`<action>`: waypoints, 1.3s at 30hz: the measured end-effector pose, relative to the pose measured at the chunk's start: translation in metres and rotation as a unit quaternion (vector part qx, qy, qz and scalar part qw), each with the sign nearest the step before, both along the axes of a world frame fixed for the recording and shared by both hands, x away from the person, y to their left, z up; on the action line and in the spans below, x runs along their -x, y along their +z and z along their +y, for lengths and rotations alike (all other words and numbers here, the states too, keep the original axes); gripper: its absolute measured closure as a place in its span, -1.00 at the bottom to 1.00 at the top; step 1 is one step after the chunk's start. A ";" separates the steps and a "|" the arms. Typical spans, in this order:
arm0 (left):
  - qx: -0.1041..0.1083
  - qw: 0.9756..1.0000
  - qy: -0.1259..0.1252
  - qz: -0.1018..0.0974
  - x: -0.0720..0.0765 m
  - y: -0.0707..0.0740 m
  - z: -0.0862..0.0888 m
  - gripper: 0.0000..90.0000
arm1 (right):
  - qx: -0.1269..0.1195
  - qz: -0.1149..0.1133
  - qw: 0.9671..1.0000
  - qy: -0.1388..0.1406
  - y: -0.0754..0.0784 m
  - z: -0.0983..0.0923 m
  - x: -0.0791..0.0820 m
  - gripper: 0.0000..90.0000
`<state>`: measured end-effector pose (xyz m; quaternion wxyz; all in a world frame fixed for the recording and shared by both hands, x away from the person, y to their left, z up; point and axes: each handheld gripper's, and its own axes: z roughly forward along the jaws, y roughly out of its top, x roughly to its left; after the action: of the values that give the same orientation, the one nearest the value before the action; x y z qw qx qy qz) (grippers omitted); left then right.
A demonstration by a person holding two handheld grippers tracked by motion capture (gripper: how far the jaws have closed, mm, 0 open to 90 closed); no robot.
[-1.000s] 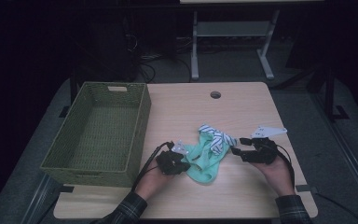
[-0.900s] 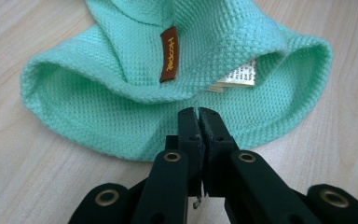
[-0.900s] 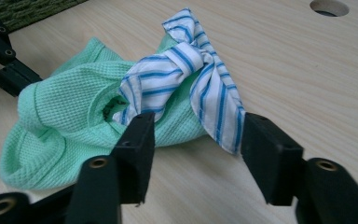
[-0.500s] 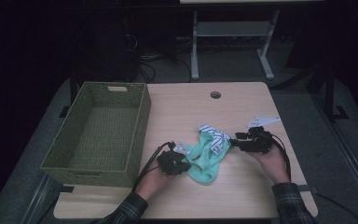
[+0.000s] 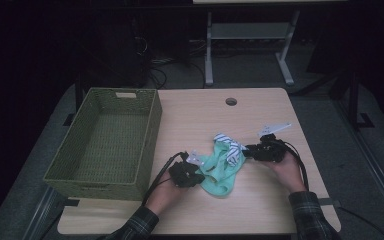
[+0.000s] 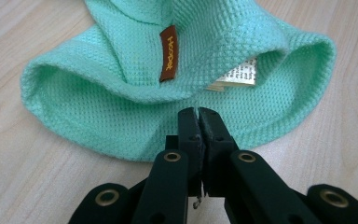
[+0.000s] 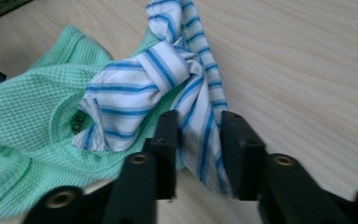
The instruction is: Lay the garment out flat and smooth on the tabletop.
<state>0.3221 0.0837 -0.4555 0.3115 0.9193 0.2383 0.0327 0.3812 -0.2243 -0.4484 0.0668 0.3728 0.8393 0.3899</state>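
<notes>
Now the left gripper [image 6: 197,112], jaws pinched together on the mint waffle-knit garment's [image 5: 221,170] hem, anchors it near the table's [image 5: 260,210] front edge. Opposite, the right gripper [image 7: 198,123] has just been closing, with the striped knotted tie [image 7: 163,79] running lengthwise between its jaws, not yet clamped.

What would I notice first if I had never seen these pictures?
Probably the mint green knitted garment crumpled near the front of the wooden table, with a blue-and-white striped band knotted on it. Two black tools meet it: the left gripper is pinched shut on its green edge, and the right gripper has just been closing around the striped band. To the left sits a big green woven basket.
</notes>
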 end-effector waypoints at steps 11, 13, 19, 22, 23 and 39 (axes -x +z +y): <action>-0.001 1.000 0.000 0.000 0.000 0.000 0.000 0.95 | -0.005 0.007 1.000 0.004 -0.004 -0.001 0.008 0.95; -0.001 1.000 0.001 0.001 0.000 0.000 0.000 0.95 | -0.004 -0.004 1.000 0.003 -0.002 -0.004 0.008 0.95; 0.001 1.000 0.002 0.002 0.000 0.000 0.000 0.95 | -0.003 -0.024 1.000 -0.008 0.003 -0.010 0.012 0.95; 0.007 1.000 0.006 0.006 -0.001 -0.001 0.001 0.95 | -0.002 -0.031 0.999 -0.016 0.007 -0.013 0.014 0.95; 0.008 1.000 0.006 0.007 -0.001 -0.001 0.001 0.95 | -0.002 -0.035 0.999 -0.019 0.008 -0.015 0.014 0.96; 0.007 1.000 0.004 0.005 -0.001 -0.001 0.001 0.96 | 0.006 -0.049 0.997 -0.065 0.008 -0.038 0.014 0.96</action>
<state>0.3230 0.0842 -0.4561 0.3162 0.9165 0.2434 0.0273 0.3675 -0.2622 -0.4402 0.1356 0.4066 0.8112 0.3978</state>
